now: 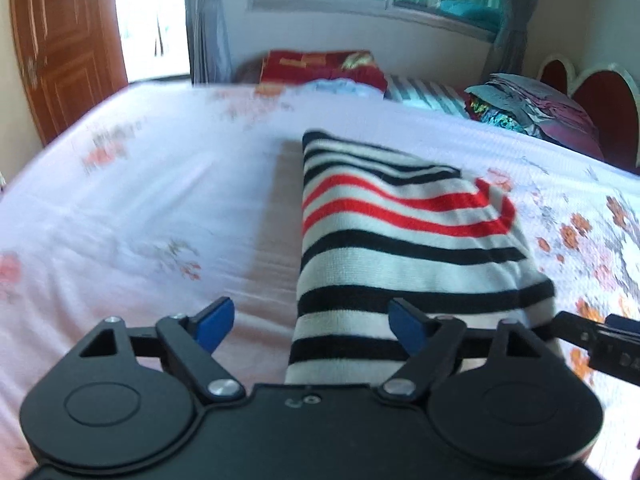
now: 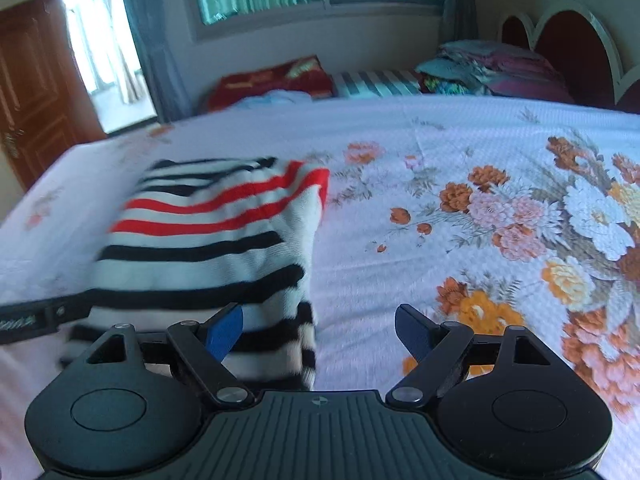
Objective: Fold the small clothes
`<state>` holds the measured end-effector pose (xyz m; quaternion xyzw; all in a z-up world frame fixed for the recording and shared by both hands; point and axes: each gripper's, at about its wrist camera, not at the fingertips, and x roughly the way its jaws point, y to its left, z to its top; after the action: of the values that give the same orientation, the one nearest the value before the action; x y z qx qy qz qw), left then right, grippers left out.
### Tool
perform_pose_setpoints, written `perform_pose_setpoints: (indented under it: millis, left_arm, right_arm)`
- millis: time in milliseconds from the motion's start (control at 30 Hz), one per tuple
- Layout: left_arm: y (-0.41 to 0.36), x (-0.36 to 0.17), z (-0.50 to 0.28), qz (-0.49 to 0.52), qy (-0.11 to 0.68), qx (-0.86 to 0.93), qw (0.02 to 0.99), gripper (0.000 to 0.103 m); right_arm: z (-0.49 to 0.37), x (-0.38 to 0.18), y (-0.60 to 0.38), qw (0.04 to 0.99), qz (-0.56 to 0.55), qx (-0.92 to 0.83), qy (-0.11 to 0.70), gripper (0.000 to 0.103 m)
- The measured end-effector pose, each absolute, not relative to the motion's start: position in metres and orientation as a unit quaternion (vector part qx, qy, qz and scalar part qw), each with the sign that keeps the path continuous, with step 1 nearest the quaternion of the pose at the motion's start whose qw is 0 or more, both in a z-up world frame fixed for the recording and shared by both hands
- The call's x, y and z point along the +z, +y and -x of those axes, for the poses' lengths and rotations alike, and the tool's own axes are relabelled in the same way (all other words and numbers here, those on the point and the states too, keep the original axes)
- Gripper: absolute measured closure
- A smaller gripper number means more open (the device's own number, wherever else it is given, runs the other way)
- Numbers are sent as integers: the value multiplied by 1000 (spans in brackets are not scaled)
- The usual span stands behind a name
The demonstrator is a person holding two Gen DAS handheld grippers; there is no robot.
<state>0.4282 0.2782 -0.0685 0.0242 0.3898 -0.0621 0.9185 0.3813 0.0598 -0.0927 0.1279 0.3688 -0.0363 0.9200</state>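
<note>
A small knitted garment (image 1: 400, 240) with black, white and red stripes lies folded into a narrow block on the floral bedsheet (image 1: 140, 200). It also shows in the right wrist view (image 2: 208, 240). My left gripper (image 1: 312, 322) is open over the garment's near left edge, holding nothing. My right gripper (image 2: 320, 330) is open over the garment's near right edge, also empty. The right gripper's finger (image 1: 600, 336) shows at the right edge of the left wrist view. The left gripper's finger (image 2: 36, 318) shows at the left edge of the right wrist view.
A pile of folded clothes (image 1: 532, 108) and a red blanket (image 1: 324, 66) lie at the far side of the bed. A red and white headboard (image 2: 568, 48) stands at the right. A wooden door (image 1: 60, 40) is at the far left.
</note>
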Motion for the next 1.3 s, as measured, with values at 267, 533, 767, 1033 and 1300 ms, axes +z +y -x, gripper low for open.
perform_pose_setpoints:
  millis: [267, 533, 767, 1033, 1300]
  left_arm:
    - [286, -11, -337, -26, 340, -68, 938, 7]
    - [290, 32, -234, -32, 315, -74, 946, 0]
    - [298, 50, -173, -30, 301, -64, 951, 0]
    - [309, 56, -140, -20, 293, -53, 955, 0]
    - [313, 56, -125, -17, 290, -47, 956, 0]
  right_arm:
    - [-278, -43, 65, 938, -110, 7, 328, 20]
    - [-168, 7, 72, 959, -85, 4, 270, 12]
    - [-113, 22, 76, 966, -72, 5, 248, 12]
    - [-83, 28, 82, 969, -76, 10, 234, 12]
    - [-71, 38, 83, 972, -77, 14, 220, 12]
